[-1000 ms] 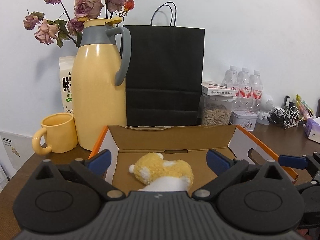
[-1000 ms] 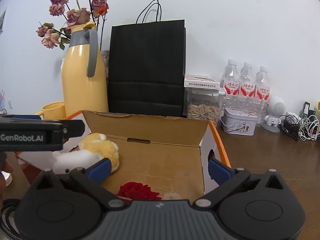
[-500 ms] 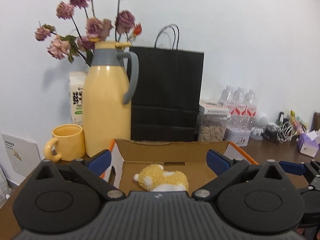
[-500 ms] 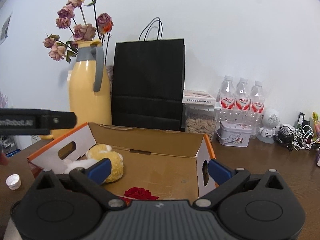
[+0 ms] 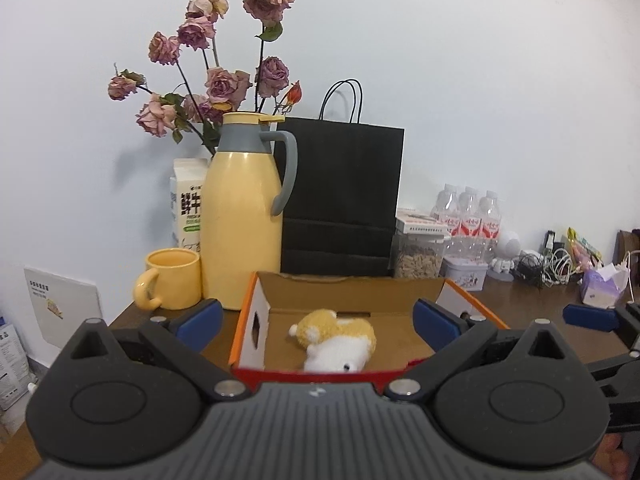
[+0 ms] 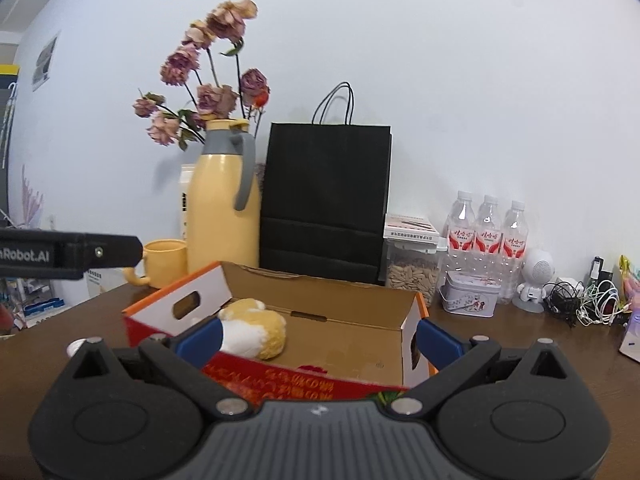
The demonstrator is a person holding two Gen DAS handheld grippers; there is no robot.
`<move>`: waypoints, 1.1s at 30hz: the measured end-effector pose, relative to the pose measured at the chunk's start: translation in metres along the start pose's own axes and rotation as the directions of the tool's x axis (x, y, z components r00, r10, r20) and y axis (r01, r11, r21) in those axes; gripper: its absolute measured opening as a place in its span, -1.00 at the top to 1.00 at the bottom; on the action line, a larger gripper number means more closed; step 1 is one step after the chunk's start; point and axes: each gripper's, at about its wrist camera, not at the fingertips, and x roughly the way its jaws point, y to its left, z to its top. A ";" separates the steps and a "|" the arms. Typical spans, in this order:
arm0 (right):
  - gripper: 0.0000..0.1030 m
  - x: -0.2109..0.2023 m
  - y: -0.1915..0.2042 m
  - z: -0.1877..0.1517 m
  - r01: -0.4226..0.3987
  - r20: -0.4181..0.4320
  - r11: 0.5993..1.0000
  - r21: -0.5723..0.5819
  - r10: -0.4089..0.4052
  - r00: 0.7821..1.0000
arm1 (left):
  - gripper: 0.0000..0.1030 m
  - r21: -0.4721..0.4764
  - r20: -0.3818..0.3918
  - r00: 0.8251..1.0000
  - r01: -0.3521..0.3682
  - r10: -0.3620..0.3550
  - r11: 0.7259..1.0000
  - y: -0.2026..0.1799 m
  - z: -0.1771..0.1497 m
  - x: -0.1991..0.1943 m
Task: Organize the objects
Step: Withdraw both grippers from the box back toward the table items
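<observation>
While both grippers hover short of the brown table (image 6: 500,344), the lot reads from the left as follows: yellow mug (image 5: 173,279), handle turned left; tall yellow flask (image 5: 240,216) with grey collar and handle, upright just beside the mug; white carton (image 5: 188,204) behind it, dried pink roses (image 5: 224,84) rising above; black paper bag (image 5: 340,200) standing against the wall. In front of flask and bag, an open cardboard box (image 5: 352,284), plain brown inside, orange-edged flaps, red printed front wall. Plush toy (image 5: 334,338) lying in the box's left half: fluffy, yellow on top, white underneath, one dark eye showing. A scrap of red (image 6: 312,368) on the box floor toward the middle, mostly hidden by the front wall. Right of the bag: clear jar of seeds (image 6: 412,276), small tin (image 6: 470,298), three water bottles (image 6: 486,236), tangled cables (image 6: 584,302). Left gripper (image 5: 316,318): blue-padded jaws wide apart, empty, framing the box. Right gripper (image 6: 318,340): jaws likewise apart, empty
</observation>
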 end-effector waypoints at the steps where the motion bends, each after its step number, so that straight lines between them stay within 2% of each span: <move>1: -1.00 -0.007 0.001 -0.002 -0.003 0.000 1.000 0.002 0.003 1.000 | -1.00 0.004 -0.005 1.000 -0.005 0.005 1.000 0.001 -0.002 -0.005; 16: -1.00 -0.080 0.017 -0.049 -0.019 -0.082 1.000 0.011 0.020 0.996 | -1.00 0.036 -0.091 0.995 -0.047 0.050 0.998 0.017 -0.043 -0.069; 26: -1.00 -0.104 0.022 -0.074 -0.027 -0.128 0.999 0.021 0.029 0.991 | -1.00 0.019 -0.155 0.986 -0.065 0.067 0.998 0.031 -0.072 -0.091; 33: -1.00 -0.111 0.027 -0.080 -0.043 -0.142 0.999 0.018 0.045 0.989 | -1.00 0.001 -0.161 0.985 -0.055 0.055 0.998 0.037 -0.082 -0.101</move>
